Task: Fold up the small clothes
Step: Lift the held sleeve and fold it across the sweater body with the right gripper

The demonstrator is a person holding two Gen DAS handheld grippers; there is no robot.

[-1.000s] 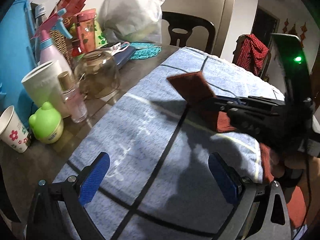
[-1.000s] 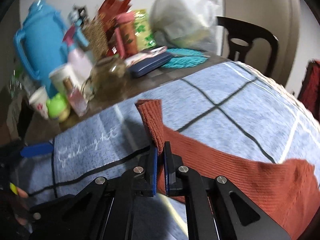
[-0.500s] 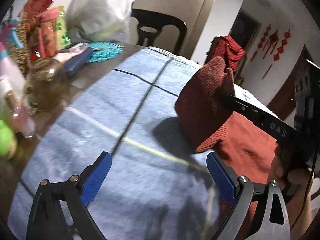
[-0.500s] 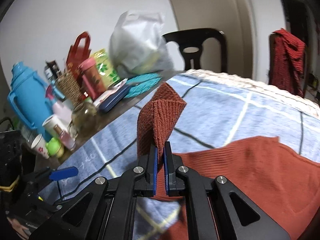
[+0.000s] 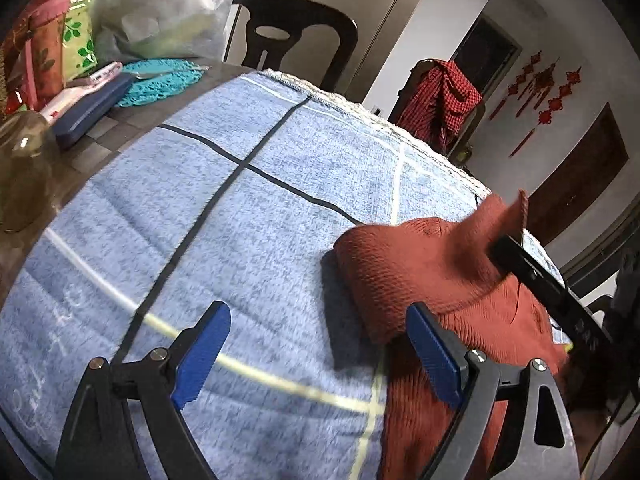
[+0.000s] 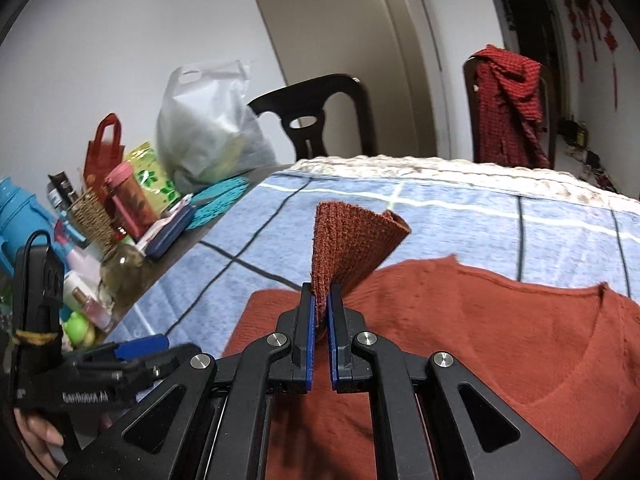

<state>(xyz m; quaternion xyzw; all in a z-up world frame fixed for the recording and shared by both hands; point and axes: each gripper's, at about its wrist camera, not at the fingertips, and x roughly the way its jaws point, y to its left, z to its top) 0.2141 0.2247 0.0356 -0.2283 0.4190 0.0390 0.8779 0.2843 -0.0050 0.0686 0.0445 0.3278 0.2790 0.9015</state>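
Right gripper (image 6: pixel 319 300) pinches a ribbed corner of the rust-red knit sweater (image 6: pixel 500 344), which lies on the fluffy blue checked blanket (image 5: pixel 248 216). Left gripper (image 5: pixel 316 344) has been closing slightly but stands wide, with nothing between its blue pads. A white plastic bag (image 6: pixel 208 120) bulges, its contents unclear.

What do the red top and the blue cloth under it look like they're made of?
The red top looks like a ribbed knit, probably cotton or acrylic: fine parallel ridges run along the sleeve pinched in the right gripper, matte finish. The blue cloth looks like fleecy or terry fabric: mottled, fuzzy nap, woven dark and pale lines, a cream fringed edge. The exact fibres can't be told.
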